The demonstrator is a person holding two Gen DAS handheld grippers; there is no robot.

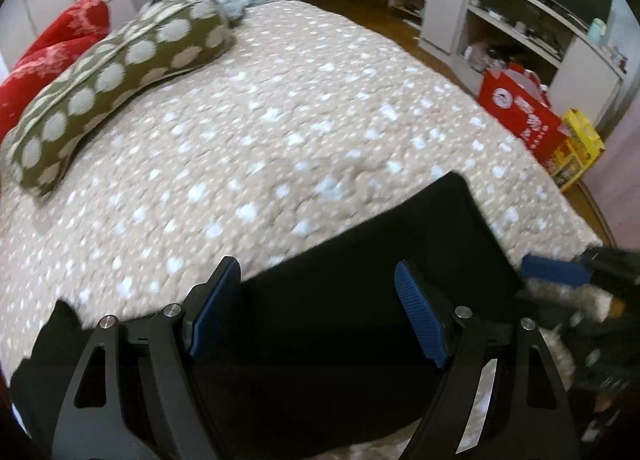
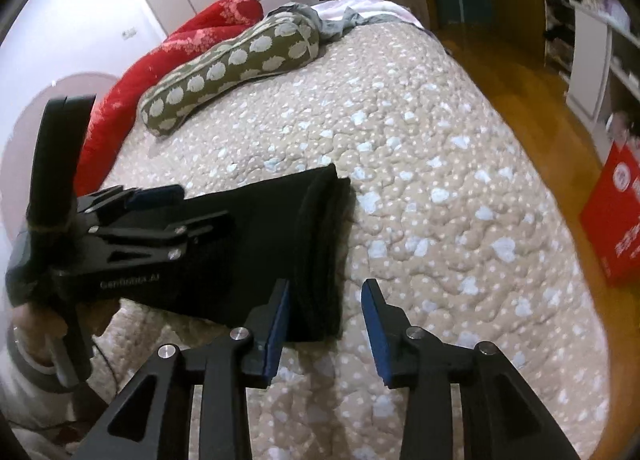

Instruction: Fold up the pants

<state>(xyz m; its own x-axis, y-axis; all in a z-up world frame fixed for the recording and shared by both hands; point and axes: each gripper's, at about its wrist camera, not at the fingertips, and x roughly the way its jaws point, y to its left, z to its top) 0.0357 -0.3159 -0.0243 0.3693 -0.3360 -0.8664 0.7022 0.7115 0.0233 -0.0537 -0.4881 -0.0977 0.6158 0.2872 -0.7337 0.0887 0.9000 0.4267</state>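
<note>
Both wrist cameras are looking steeply down along their tools onto the bed (image 1: 304, 107), from close above its near edge. The left view is facing across the folded black pants (image 1: 360, 300) toward the shelving; the right is looking from beside them. Both are sharing the pants, the spotted pillow (image 2: 236, 67) and the red blanket (image 2: 188, 43).

We see our left claw (image 1: 316, 312) as matte black metal: two skeletal linkage arms with triangular cut-outs, silver round screw heads at the pivots, and blue ribbed rubber pads (image 1: 420, 320) on its fingers. Our right claw (image 2: 325, 324) is built the same. Pale lettering marks the left body (image 2: 130, 282), above a light cuff (image 2: 36, 376).
</note>
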